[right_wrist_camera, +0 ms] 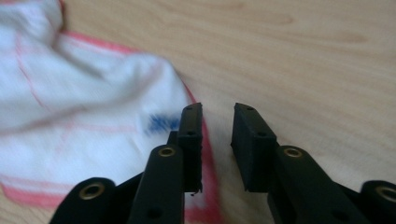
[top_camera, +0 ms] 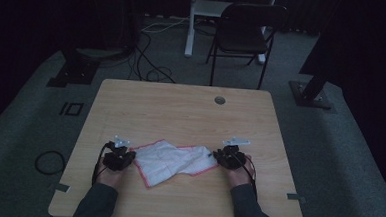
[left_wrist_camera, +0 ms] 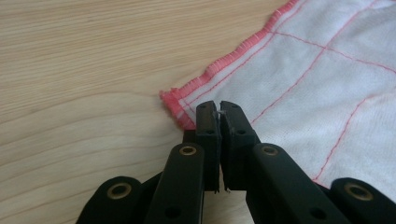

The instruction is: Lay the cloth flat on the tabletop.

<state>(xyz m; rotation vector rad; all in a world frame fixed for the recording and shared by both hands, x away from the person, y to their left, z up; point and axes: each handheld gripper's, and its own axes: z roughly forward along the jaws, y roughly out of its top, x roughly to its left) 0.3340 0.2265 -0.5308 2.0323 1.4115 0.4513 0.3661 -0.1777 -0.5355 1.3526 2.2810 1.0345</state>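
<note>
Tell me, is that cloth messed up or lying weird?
A bit. The white cloth lies rumpled and skewed on the table, its right part folded over. The left gripper pinches one corner; the right gripper is open.

Wooden table (top_camera: 181, 108), black folding chair (top_camera: 245, 33) beyond it, cables (top_camera: 148, 61) on grey carpet (top_camera: 329, 145)

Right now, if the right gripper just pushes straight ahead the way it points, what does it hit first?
Probably the cloth's red-stitched edge: the right gripper is open, its left finger already over that hem, the right finger over bare table. Height above the cloth is unclear.
</note>
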